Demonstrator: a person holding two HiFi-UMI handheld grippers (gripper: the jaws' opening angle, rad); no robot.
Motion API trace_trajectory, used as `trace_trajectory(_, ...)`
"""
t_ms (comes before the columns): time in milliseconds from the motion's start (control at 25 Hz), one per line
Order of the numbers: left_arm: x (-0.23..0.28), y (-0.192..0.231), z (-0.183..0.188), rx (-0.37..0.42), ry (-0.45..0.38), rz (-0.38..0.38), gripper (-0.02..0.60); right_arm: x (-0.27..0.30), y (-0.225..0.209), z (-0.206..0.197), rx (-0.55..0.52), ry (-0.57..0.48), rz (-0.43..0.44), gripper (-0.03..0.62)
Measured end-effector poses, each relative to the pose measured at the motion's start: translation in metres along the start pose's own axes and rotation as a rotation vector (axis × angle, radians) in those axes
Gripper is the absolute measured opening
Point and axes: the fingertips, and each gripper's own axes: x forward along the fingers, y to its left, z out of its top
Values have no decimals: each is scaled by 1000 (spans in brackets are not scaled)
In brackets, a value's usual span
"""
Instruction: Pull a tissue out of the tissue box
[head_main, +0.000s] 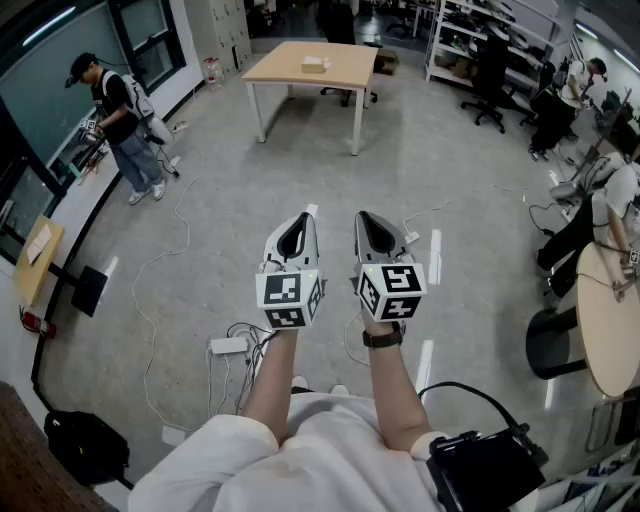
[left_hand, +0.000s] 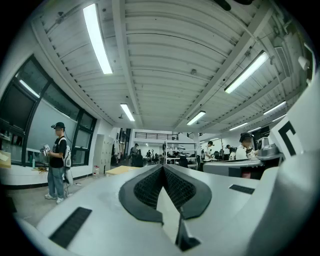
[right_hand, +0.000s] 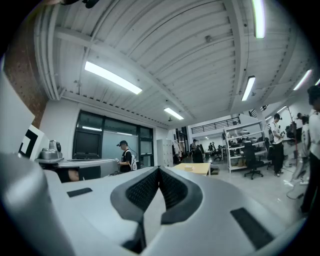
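Observation:
A small pale box (head_main: 314, 63), seemingly the tissue box, sits on a light wooden table (head_main: 290, 70) far ahead across the floor. It also shows as a tiny box (right_hand: 189, 168) in the right gripper view. My left gripper (head_main: 300, 218) and right gripper (head_main: 372, 218) are held side by side in front of the person's body, well short of that table. The jaws of both are closed tip to tip with nothing between them. In the left gripper view my gripper (left_hand: 163, 166) points level into the room, as does the other (right_hand: 159, 168) in the right gripper view.
A person (head_main: 120, 110) stands at the left by the windows. Cables and a power strip (head_main: 228, 345) lie on the floor near the feet. A round table (head_main: 610, 320) and seated people are at the right, shelves (head_main: 480, 40) at the back, a black bag (head_main: 85, 445) at lower left.

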Motion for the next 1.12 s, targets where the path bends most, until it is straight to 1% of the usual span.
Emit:
trace_trajectory(160,-8,-19,-10,18,18,-15,-9,-17,-14,-10,-3,7,-33,-2)
trace_trajectory(280,-7,-16,-13,22,34,-10,-9,-11,-14,-11,16,9,-25,-2)
trace_trajectory(360,2,-12,-15,9,23,-11,-9,0,-14,-8,9,-16,-19,-2)
trace_trajectory(480,19,-1,-23,-19,-11,-11,-9,24,-17,-10,-18,-44,-56,-2)
trace_trajectory(560,32,4,-27,-7,-41,-51,-9,44,-18,-17,8,-44,-80,-2)
trace_trajectory(640,46,9,-33,38,-49,-100,-9,65,-17,-25,53,-26,-76,-2)
trace_trajectory(720,61,24,-40,57,-24,-105,-9,87,-15,-31,85,-4,-71,-2)
trace_trajectory(800,77,47,-43,28,-11,-89,-9,112,-13,-33,83,12,-71,-2)
trace_trajectory(880,94,77,-38,22,-11,-57,-9,140,-6,-28,40,16,-61,-2)
trace_trajectory(1000,116,123,-22,63,-35,-9,-9,184,12,-13,-32,2,-50,-2)
trace_trajectory(1120,129,162,-15,75,-46,11,-9,216,28,-4,-27,-37,-63,-2)
